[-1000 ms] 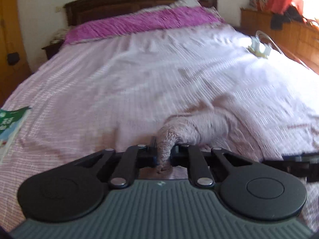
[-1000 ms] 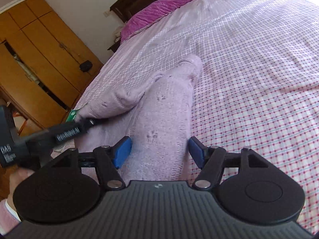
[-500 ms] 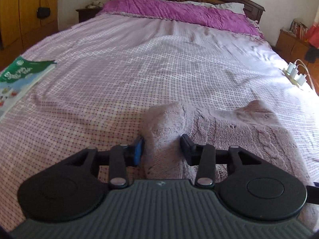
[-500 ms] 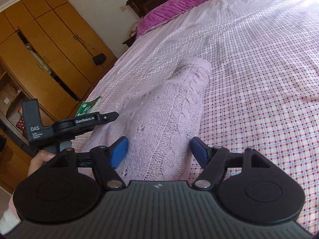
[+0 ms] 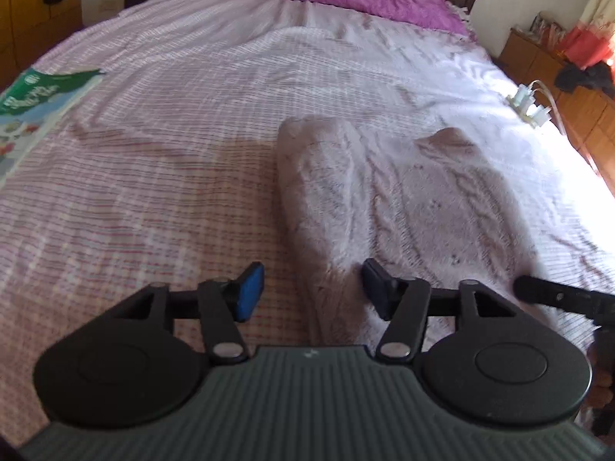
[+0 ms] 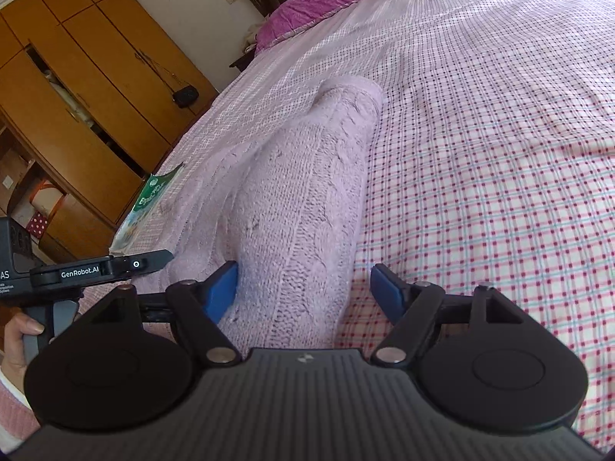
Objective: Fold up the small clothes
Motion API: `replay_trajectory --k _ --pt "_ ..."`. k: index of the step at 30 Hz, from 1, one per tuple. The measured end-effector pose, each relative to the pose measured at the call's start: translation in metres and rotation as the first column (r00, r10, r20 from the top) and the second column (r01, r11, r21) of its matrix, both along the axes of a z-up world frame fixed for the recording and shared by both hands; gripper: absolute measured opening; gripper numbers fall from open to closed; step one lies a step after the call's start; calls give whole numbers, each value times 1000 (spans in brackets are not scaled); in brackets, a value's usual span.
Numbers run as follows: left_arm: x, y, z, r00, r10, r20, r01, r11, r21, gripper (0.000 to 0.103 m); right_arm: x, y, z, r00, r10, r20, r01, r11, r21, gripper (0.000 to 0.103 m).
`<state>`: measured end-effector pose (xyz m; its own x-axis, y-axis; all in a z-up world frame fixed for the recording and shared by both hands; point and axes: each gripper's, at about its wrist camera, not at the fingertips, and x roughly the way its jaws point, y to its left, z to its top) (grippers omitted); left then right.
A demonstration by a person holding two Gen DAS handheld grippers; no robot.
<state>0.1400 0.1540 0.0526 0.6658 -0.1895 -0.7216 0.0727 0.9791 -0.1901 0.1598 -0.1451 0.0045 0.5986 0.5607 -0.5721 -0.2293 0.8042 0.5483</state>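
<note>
Black linkage arms with silver rivets and blue pads are seen on both grippers [image 5: 313, 292] [image 6: 303, 288]; a pink sleeve [image 6: 11, 415] is worn.

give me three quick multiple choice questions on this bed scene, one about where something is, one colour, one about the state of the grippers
1. Where does the green-covered booklet lie?
A. on the pink checked bedsheet, left of the garment
B. on top of the garment
C. on the pillow

2. What colour is the cable-knit sweater?
A. dark green
B. pale pink
C. black

3. How do the left gripper and the right gripper stand?
A. both shut on cloth
B. only the left is shut
C. both open, gripping nothing

Answers:
1 A: the left wrist view shows it flat on the sheet near the bed's left edge, apart from the knit.
2 B: both views show pale pink wool.
3 C: each pair of blue pads stands wide apart, with the knit lying loose between them.
</note>
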Motion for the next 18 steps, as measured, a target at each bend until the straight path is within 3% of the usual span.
replay_trajectory --k 10,14,18 --pt "11 9 -6 999 6 -34 -10 994 -108 60 29 -4 17 999 -33 1 33 997 68 85" --pt "19 18 -19 999 -2 -54 -11 973 -229 61 51 2 -6 996 14 -83 -2 991 134 87" --pt "26 24 -37 998 -18 -61 -6 931 -365 61 53 11 -20 999 53 1 -53 989 136 90"
